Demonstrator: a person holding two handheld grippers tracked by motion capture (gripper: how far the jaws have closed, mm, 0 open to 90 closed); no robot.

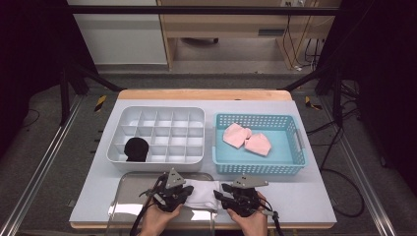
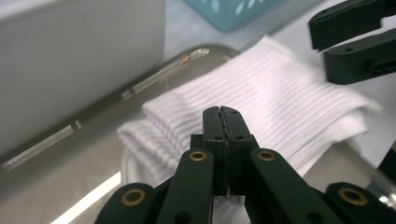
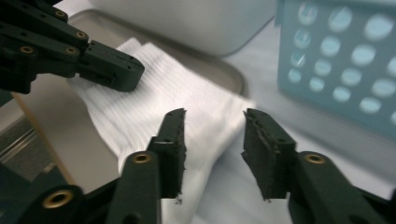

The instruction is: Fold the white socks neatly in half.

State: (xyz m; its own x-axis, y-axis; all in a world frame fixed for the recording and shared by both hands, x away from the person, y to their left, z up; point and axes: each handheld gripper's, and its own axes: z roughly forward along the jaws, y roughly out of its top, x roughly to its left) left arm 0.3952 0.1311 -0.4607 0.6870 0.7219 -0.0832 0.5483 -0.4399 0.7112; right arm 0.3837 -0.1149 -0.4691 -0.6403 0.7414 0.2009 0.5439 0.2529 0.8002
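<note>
- At the near edge of the table, the person's two hands come in from below, each holding a gripper over a white ribbed sock [image 1: 204, 192].
- The sock lies folded, partly on a shallow metal tray [image 1: 129, 196] and partly spilling over the tray's right rim onto the pale table [image 1: 305, 196].
- The left gripper [image 1: 186, 191] sits above the sock's left part; in the left gripper view its jaws are pressed together, tips meeting above the ribbed fabric [image 2: 261, 107]. Whether any cloth is caught between them I cannot tell.
- The right gripper [image 1: 220, 191] is at the sock's right end; in the right gripper view its jaws stand spread apart, with the sock [image 3: 187, 112] below and between them.
- The two grippers are near each other, facing across the sock.
- Just beyond the tray stands a white divided organiser [image 1: 155, 112], with a black rolled item [image 1: 136, 149] in one of its front-left compartments.
- To its right is a blue perforated basket [image 1: 258, 167] holding two pink folded pieces [image 1: 246, 138] side by side.
- Farther off, past the table's wooden far edge, are the grey floor [image 1: 221, 73] and cables [image 1: 300, 44].
</note>
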